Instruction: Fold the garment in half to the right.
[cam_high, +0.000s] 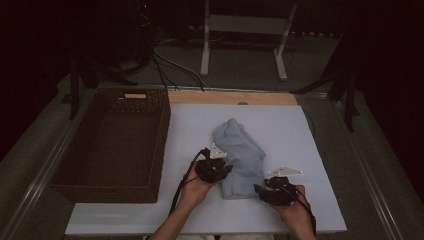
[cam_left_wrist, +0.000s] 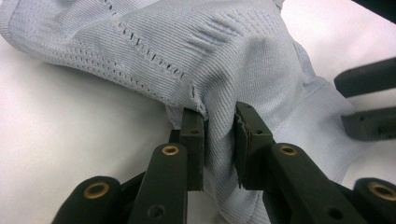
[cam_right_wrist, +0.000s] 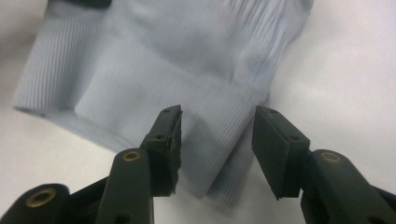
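Two grippers work one pale blue knitted garment near the front edge of the white tabletop, and the step in hand looks like folding it before it goes anywhere. Nearest the person, at about five o'clock of the cloth in the high view, the right gripper stands released: in the right gripper view its jaws gape apart over the ribbed hem, with fabric lying between them but neither pad pressing on it. At about nine o'clock of the cloth, the left gripper is clenched on the garment; in the left gripper view a pinched ridge of knit stands squeezed between the two pads. My reading is that one fold has been laid and the right side let go, so the next move calls for the right gripper to find a new hold on the hem or corner while the left keeps the cloth from sliding. The left gripper view gives the grip and the openwork stitching, which the high view is too dim and small to tell; it also catches the right gripper's jaws at three o'clock. The high view alone gives the layout: farther off, at ten o'clock of the garment, a brown wicker basket stands just beside the tabletop, apart from the cloth.
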